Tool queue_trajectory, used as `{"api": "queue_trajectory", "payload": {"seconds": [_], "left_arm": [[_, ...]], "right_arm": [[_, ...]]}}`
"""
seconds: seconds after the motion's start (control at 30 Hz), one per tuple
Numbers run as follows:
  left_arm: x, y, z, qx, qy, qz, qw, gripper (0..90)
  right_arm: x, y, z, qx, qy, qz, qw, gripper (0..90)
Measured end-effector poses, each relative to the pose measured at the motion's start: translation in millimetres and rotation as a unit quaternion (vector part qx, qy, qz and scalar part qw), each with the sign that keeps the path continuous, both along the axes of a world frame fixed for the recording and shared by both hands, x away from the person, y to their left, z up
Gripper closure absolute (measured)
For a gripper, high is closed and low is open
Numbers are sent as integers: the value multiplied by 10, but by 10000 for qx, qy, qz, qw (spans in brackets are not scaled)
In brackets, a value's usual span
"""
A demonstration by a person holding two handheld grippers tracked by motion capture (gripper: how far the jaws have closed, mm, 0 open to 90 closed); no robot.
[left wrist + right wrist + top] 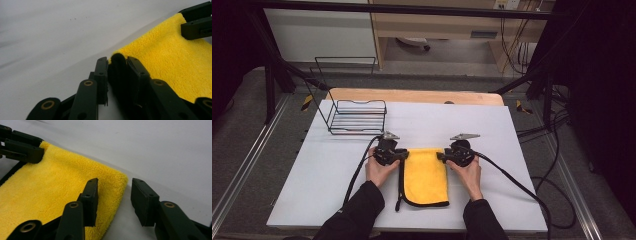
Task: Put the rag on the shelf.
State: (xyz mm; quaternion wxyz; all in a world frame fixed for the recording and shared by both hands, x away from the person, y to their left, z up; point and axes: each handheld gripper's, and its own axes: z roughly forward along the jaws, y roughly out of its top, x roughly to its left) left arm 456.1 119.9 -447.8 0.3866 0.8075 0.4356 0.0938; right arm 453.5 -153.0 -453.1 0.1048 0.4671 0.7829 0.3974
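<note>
A folded yellow cloth (427,175) with a black hem lies on the white table (322,170), near its front edge. My left gripper (404,156) sits at the cloth's far left corner. In the left gripper view its jaws (117,65) pinch the upturned black hem of that yellow cloth (170,60). My right gripper (441,156) is at the far right corner. Its jaws (113,192) straddle the cloth's corner (110,180): one rests over the pile, the other stands off the edge with a gap. Each gripper view shows the other gripper farther off.
A black wire basket (357,117) stands at the table's back left. Black cables (512,180) trail from both grippers toward the front. A loose black cord or hem runs along the cloth's left side (400,190).
</note>
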Motion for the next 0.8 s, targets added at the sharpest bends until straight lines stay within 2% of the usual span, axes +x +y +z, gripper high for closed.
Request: {"api": "queue_trajectory", "payload": {"seconds": [0.23,0.4,0.57,0.7,0.8], "left_arm": [[26,-2,-19,-71,146,78,9998,700],[26,-4,-21,-73,139,40,9999,730],[19,3,-11,-123,163,3,9998,769],[12,38,4,-238,162,-14,9996,784],[-13,68,39,-365,75,-23,9993,787]], "right_arm": [[39,9,-10,198,240,66,9995,680],[62,25,1,283,374,162,9988,808],[55,25,12,295,362,132,9988,838],[14,21,55,299,233,86,9992,845],[-33,14,110,336,80,79,9994,846]]}}
